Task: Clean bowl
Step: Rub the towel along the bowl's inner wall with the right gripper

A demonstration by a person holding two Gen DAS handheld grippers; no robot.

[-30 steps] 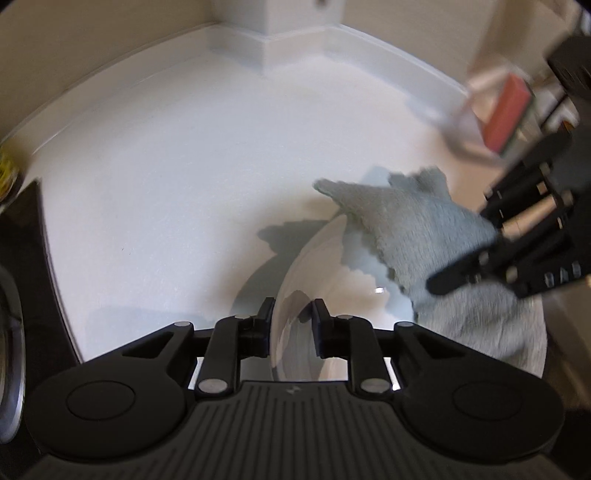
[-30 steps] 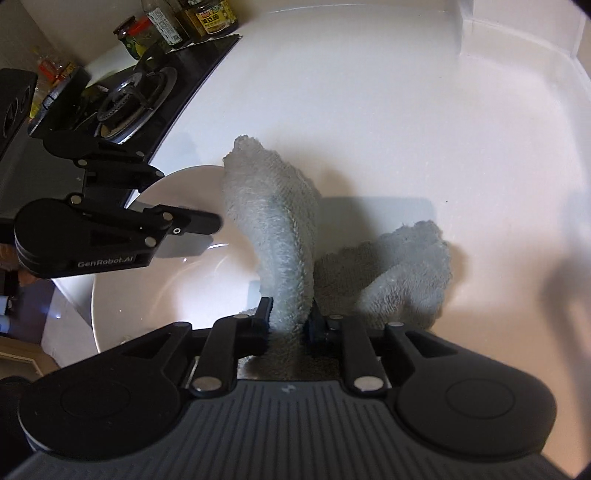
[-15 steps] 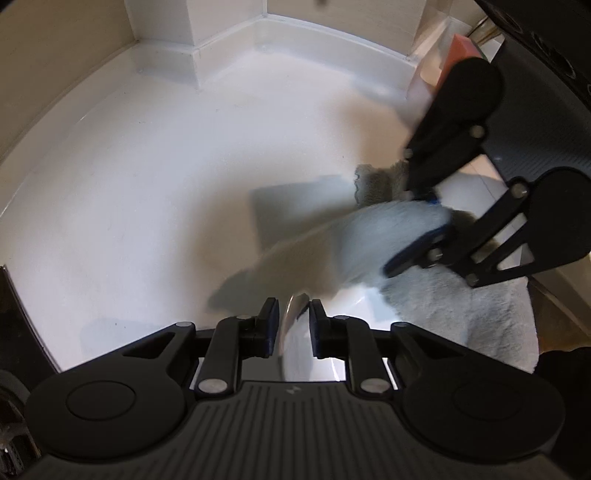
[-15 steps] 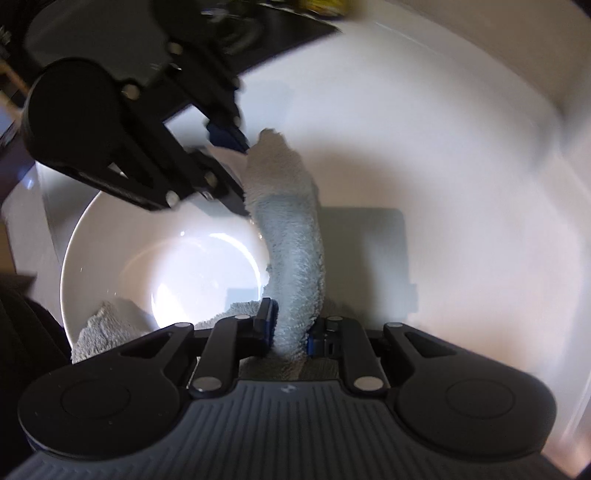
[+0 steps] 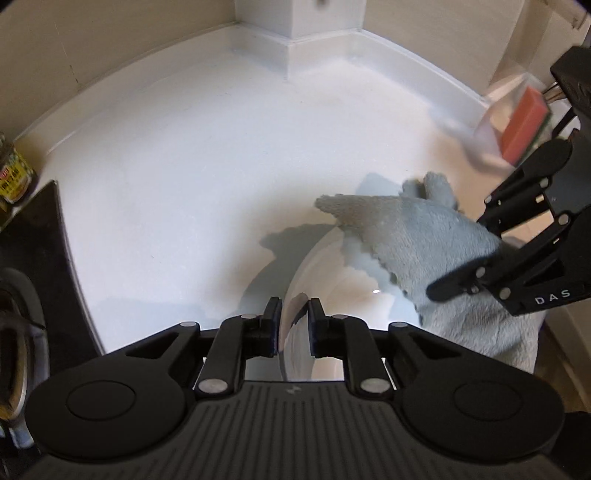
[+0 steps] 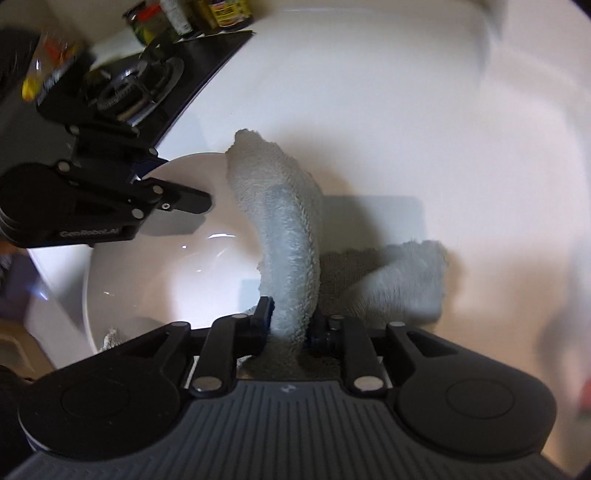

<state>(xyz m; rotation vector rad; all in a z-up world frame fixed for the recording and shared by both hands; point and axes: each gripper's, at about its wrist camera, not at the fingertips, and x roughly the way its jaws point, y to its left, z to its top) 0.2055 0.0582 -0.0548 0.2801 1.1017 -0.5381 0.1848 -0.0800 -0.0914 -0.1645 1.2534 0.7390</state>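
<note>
Here the left gripper (image 5: 292, 325) straddles the bowl (image 6: 155, 266) rim, jaws easing apart; the right gripper (image 6: 290, 325) pinches the cloth (image 6: 288, 236), jaws loosening, draped over the bowl's edge; the bowl sits on the counter (image 5: 184, 184) beside the stove (image 6: 147, 81).

Below me a glossy white desk (image 5: 192, 192) meets beige walls (image 5: 92, 48) at twelve o'clock; a black gas stove (image 6: 147, 85) and jars (image 6: 221, 11) sit at ten o'clock.
</note>
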